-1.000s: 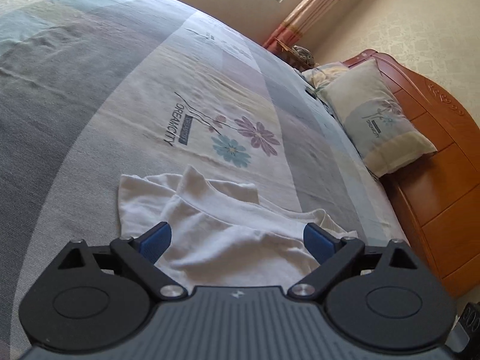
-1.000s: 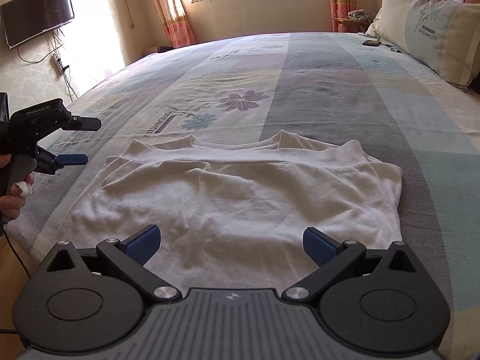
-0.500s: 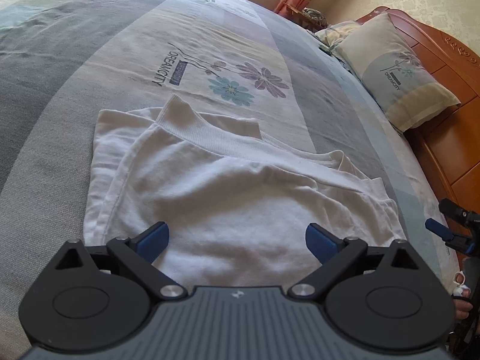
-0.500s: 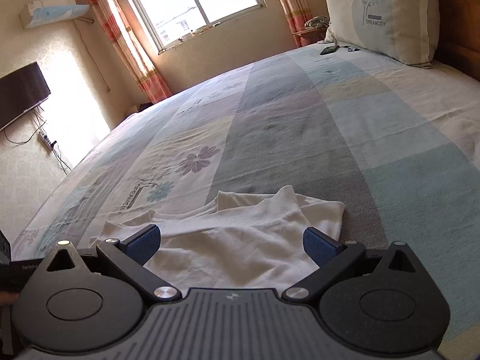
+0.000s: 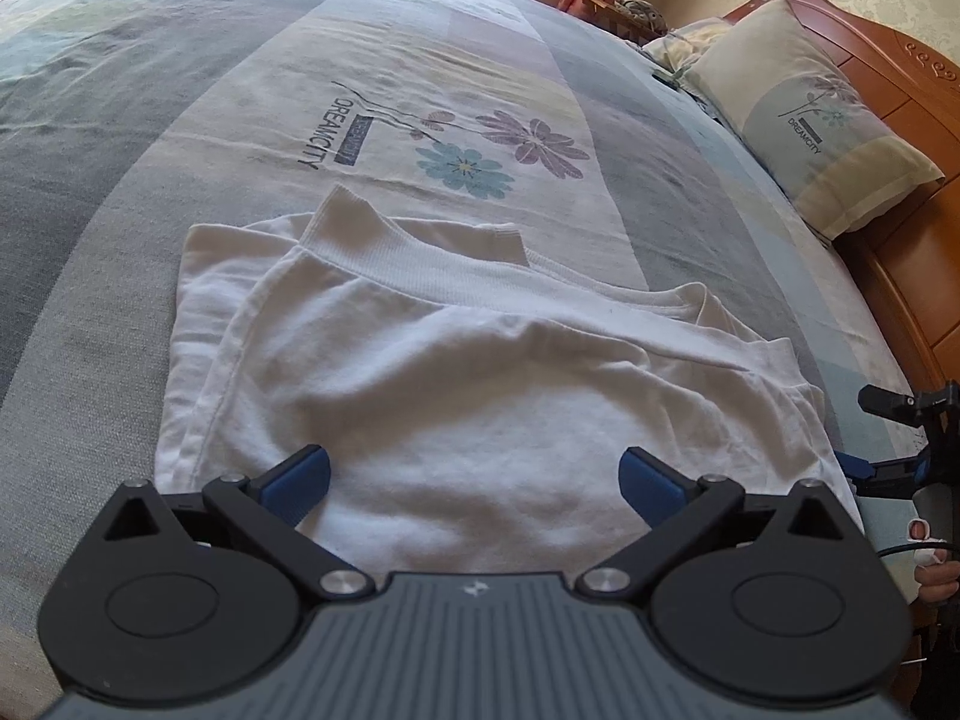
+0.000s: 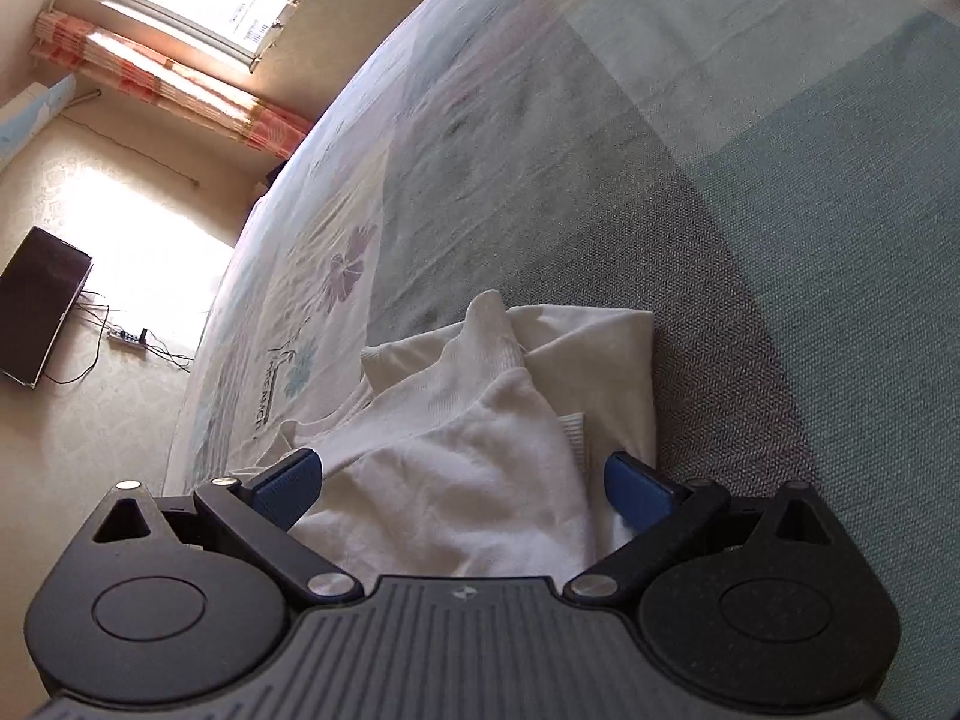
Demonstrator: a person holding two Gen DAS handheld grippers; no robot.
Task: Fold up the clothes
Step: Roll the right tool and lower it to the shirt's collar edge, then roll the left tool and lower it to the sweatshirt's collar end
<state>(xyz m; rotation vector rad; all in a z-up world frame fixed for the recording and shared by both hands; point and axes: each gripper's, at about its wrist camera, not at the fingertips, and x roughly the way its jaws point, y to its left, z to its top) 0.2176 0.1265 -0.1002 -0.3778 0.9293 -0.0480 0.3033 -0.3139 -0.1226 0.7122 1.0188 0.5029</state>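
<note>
White shirt (image 5: pixel 480 396) lies beneath both wide-open claws, left (image 5: pixel 474 477) level, right (image 6: pixel 462 480) tilted sideways.

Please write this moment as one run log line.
left gripper: jaws open | right gripper: jaws open | white shirt: partly folded on bed

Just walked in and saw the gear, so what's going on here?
A person is folding a white sweatshirt on a bed, a pair of tongs in each hand. Both the left tongs and right tongs are open above the cloth, gripping nothing. The sweatshirt lies partly folded, its ribbed hem doubled over.
</note>
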